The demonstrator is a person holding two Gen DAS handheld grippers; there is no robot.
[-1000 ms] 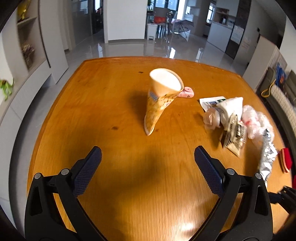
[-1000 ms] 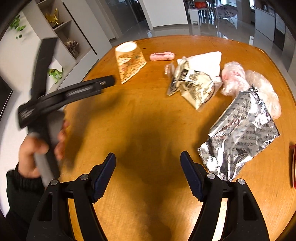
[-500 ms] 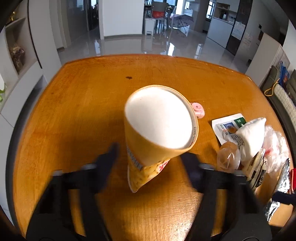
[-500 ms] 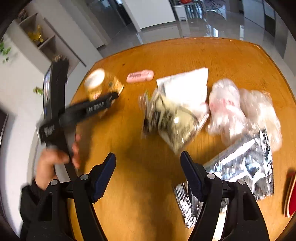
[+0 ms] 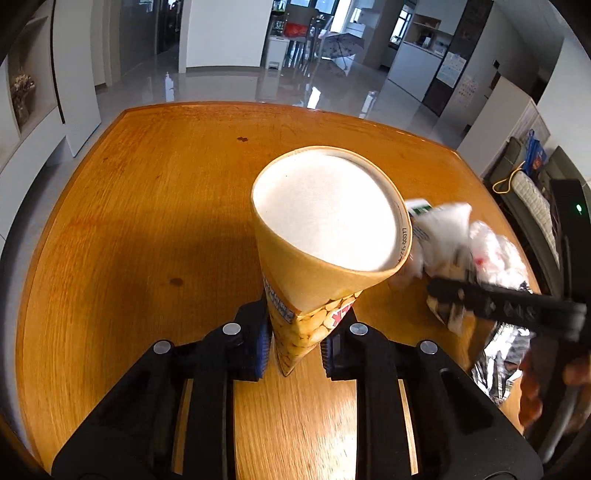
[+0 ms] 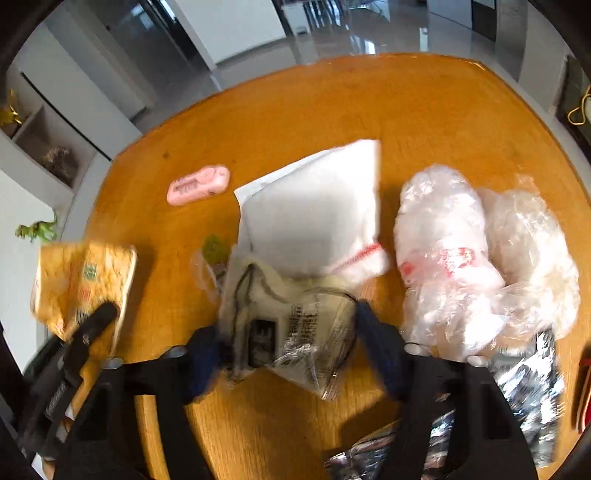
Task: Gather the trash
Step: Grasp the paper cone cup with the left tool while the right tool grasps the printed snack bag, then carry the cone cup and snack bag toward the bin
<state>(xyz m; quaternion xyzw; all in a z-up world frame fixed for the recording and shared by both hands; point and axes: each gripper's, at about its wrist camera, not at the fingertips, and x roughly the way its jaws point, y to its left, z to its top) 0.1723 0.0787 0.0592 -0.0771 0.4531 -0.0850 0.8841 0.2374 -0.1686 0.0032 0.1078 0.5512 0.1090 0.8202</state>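
The wooden bench [image 5: 129,229] carries a heap of trash. On its right side lie two clear plastic bags [image 6: 443,258], a white pouch [image 6: 317,210] and a crumpled printed wrapper [image 6: 295,325]. The left claw [image 5: 293,341] is closed on the narrow end of the orange paper snack cone [image 5: 325,236]. The right claw [image 6: 291,354] is open around the printed wrapper. A pink packet [image 6: 197,184] lies apart.

Round orange-brown wooden table [image 5: 147,229], glossy grey tile floor [image 5: 229,86] with window glare. White pillar [image 5: 225,33] straight ahead, dining chairs [image 5: 295,37] behind it. Recessed wall shelves [image 6: 44,147] left. White cabinet [image 5: 495,122] and sofa [image 5: 532,199] right. Bright daylight.
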